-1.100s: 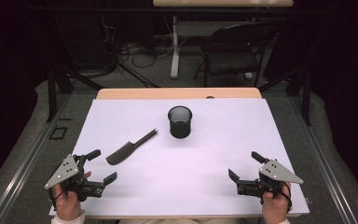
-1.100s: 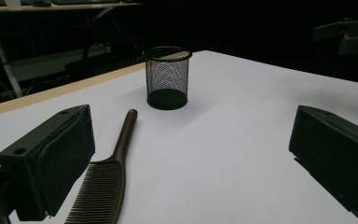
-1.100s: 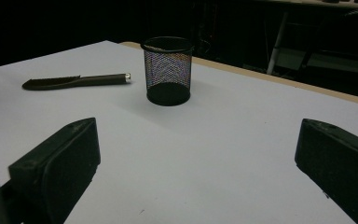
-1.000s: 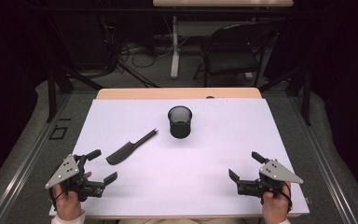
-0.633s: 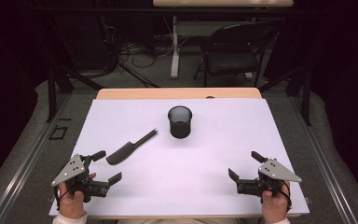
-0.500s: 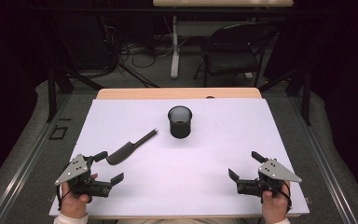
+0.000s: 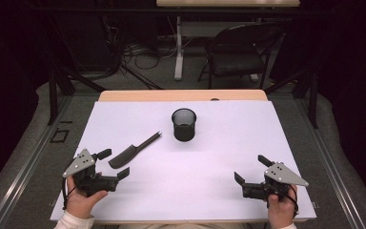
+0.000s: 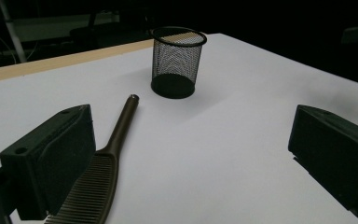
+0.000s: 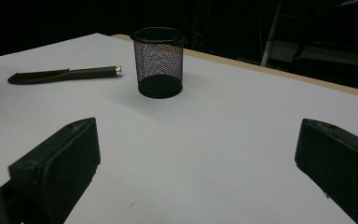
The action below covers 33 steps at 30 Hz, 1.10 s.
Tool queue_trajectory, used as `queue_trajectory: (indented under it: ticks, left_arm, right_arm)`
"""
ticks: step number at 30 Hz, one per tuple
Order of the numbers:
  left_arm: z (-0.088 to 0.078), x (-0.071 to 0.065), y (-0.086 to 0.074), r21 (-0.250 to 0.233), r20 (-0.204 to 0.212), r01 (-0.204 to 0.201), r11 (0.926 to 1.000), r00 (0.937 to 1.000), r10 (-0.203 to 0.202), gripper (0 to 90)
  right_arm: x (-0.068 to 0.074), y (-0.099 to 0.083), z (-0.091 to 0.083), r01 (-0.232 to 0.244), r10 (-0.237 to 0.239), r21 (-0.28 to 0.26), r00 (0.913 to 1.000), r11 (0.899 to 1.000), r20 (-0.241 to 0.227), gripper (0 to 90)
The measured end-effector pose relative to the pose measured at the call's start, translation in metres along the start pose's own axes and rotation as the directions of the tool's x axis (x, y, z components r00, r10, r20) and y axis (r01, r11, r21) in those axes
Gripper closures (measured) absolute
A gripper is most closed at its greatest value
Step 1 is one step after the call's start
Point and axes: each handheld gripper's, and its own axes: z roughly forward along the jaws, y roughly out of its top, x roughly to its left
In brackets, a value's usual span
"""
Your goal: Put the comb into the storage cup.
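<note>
1. The table [image 7: 267, 124] is the biggest thing here. It has a white top, with a strip of bare wood showing along the far edge. I can't spot any brand, label or writing on anything, by the way.

2. Left gripper [image 7: 110, 164] sits by the near-left corner, held in a hand [image 7: 78, 202] that comes in over the near edge. The jaws are spread wide and hold nothing. One jaw is just beside the toothed end of the comb and the other is out over bare tabletop. In the left gripper view the comb's teeth lie right next to the jaw on that picture's left; I honestly can't tell if they touch.

3. Right gripper [image 7: 251, 170] is near the near-right corner, well apart from everything else. Its jaws are also spread wide with only white tabletop between them.

4. A black mesh pen cup [image 7: 184, 125] stands upright around the middle of the table, a bit toward the far edge. It looks empty.

5. The dark comb [image 7: 134, 150] lies flat in the left half, between the cup and the left gripper. Its long axis runs diagonally. The thin handle, with its small shiny tip, points toward the cup and the far edge. The wide toothed end points back toward the near-left corner. The handle tip stops short of the cup without touching.
</note>
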Motion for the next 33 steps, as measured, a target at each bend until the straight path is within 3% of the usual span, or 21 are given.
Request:
queue_trajectory:
  ticks: [2, 7, 11, 17, 20, 26, 33]
  left_arm:
    - [0.002, 0.003, 0.005, 0.005, -0.002, 0.015, 0.9999, 0.9999, -0.015, 0.6]
    - [0.007, 0.015, 0.02, 0.012, -0.061, 0.066, 0.9978, 0.996, -0.065, 7.1]
    - [0.008, 0.02, 0.026, 0.009, -0.088, 0.057, 0.9983, 0.9946, -0.056, 14.9]
    - [0.012, 0.027, 0.039, 0.022, -0.104, 0.05, 0.9985, 0.9934, -0.048, 16.5]
    - [0.014, 0.029, 0.044, 0.029, -0.115, 0.042, 0.9987, 0.9927, -0.039, 22.6]
    - [0.021, 0.031, 0.055, 0.077, -0.132, 0.064, 0.995, 0.9898, -0.054, 34.3]
    - [0.031, 0.033, 0.067, 0.095, -0.155, 0.081, 0.9921, 0.9857, -0.066, 39.8]
  right_arm:
    - [0.0, 0.0, 0.0, 0.0, 0.0, 0.007, 1.0, 1.0, 0.0, 0.0]
    - [0.0, -0.001, 0.0, 0.005, -0.005, 0.009, 1.0, 1.0, 0.003, 0.0]
    - [0.0, -0.001, -0.001, 0.007, -0.007, 0.01, 1.0, 1.0, 0.004, 0.0]
    - [-0.001, -0.002, -0.001, 0.001, -0.001, 0.013, 1.0, 1.0, 0.007, 0.0]
    - [-0.001, -0.002, 0.0, 0.009, -0.01, 0.016, 0.9999, 1.0, 0.006, 0.0]
    - [0.0, -0.002, 0.0, 0.008, -0.008, 0.018, 1.0, 1.0, 0.006, 0.0]
    - [0.0, -0.002, 0.001, 0.012, -0.012, 0.016, 0.9999, 1.0, 0.003, 0.0]
